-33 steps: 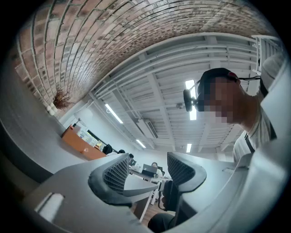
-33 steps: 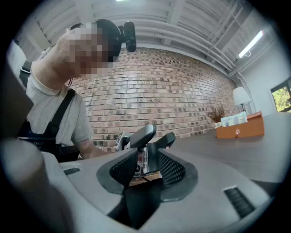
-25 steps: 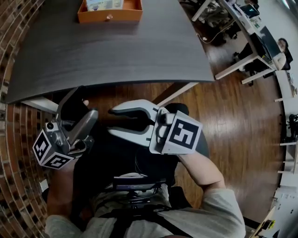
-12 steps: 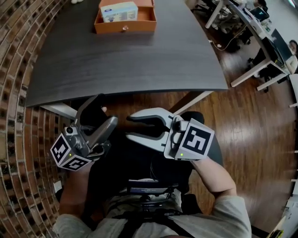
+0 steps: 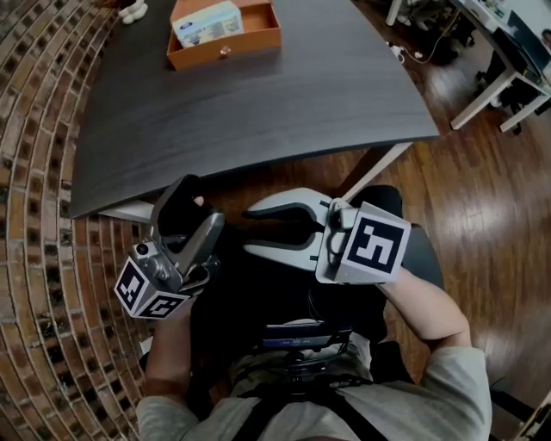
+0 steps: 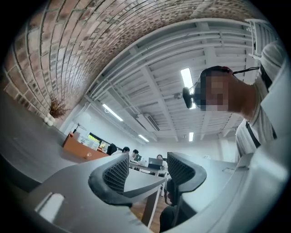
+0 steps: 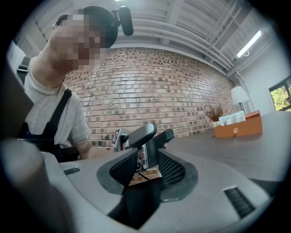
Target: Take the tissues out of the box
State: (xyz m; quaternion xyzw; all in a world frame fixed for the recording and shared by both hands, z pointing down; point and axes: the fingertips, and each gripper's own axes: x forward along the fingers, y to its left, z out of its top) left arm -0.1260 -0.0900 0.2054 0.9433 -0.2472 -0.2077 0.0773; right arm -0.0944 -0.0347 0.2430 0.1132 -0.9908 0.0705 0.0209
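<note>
A pale blue tissue box (image 5: 207,21) sits inside an orange wooden tray (image 5: 225,52) at the far side of the dark grey table (image 5: 258,103). Both grippers hang over the person's lap, below the table's near edge and far from the box. My left gripper (image 5: 196,215) points up and forward; its jaws (image 6: 148,170) stand apart with nothing between them. My right gripper (image 5: 250,228), with white jaws, points left at the left gripper and is open and empty (image 7: 148,166). The tray (image 7: 238,127) shows far off in the right gripper view.
A brick wall (image 5: 43,215) runs along the left. Wooden floor (image 5: 482,198) lies to the right, with a white table leg (image 5: 370,168) and other desks (image 5: 516,77) beyond. Small white objects (image 5: 133,10) stand at the table's far left corner.
The head view has swung, so the table and tray show further into the picture. Both grippers keep the same pose over the lap; their jaws have not changed.
</note>
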